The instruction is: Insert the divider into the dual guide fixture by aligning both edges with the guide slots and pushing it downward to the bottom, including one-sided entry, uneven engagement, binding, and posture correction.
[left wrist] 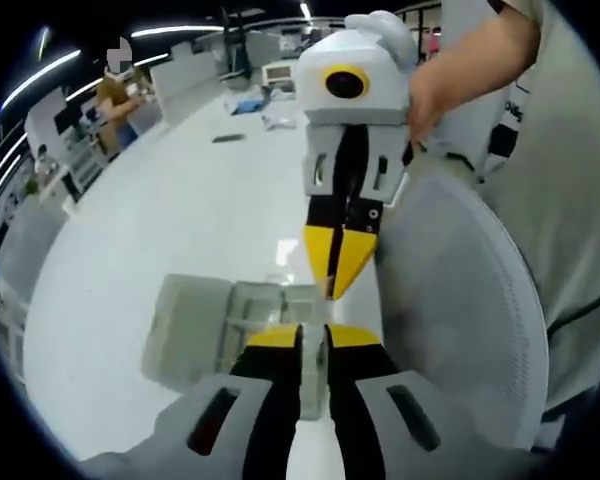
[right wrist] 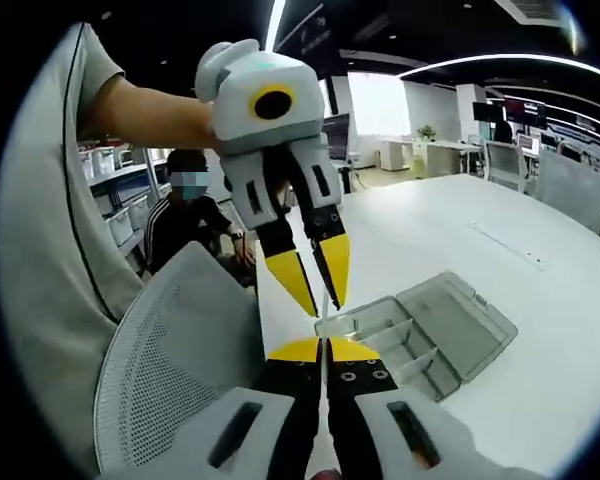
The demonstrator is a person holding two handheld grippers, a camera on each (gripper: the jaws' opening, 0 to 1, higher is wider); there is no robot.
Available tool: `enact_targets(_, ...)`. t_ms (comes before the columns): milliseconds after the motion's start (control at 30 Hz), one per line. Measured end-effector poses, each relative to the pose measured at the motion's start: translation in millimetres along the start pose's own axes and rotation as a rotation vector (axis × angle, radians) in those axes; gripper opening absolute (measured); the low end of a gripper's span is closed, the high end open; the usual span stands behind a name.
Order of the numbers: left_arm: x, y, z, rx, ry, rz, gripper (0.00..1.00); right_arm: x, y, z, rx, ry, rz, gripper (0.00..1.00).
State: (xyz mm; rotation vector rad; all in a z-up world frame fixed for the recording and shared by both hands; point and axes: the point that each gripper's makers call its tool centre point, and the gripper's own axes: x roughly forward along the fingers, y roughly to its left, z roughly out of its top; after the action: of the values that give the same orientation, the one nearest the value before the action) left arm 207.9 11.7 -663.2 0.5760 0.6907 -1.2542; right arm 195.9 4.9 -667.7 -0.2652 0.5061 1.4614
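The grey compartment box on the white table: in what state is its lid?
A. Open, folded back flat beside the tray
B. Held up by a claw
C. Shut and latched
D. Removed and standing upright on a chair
A: in the right gripper view the lid lies flat next to the divided grey compartment box on the white table.

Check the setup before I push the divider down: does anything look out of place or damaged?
Nothing stands out. The grey compartment box lies open and flat on the white table, nothing visibly spilled or cracked. The left claw and right claw hover above it.
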Motion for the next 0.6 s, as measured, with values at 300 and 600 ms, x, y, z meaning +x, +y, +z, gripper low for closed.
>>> enact_targets(300,1,-4.6,0.7,-0.020,0.001,-0.040,0.04,-1,5,3.3,-0.040,-0.011,0.026,0.00)
enact_targets(600,-2,-11.3,3.1,-0.041,-0.003,-0.090,0.02,0,10,3.4,-0.069,-0.008,0.053,0.00)
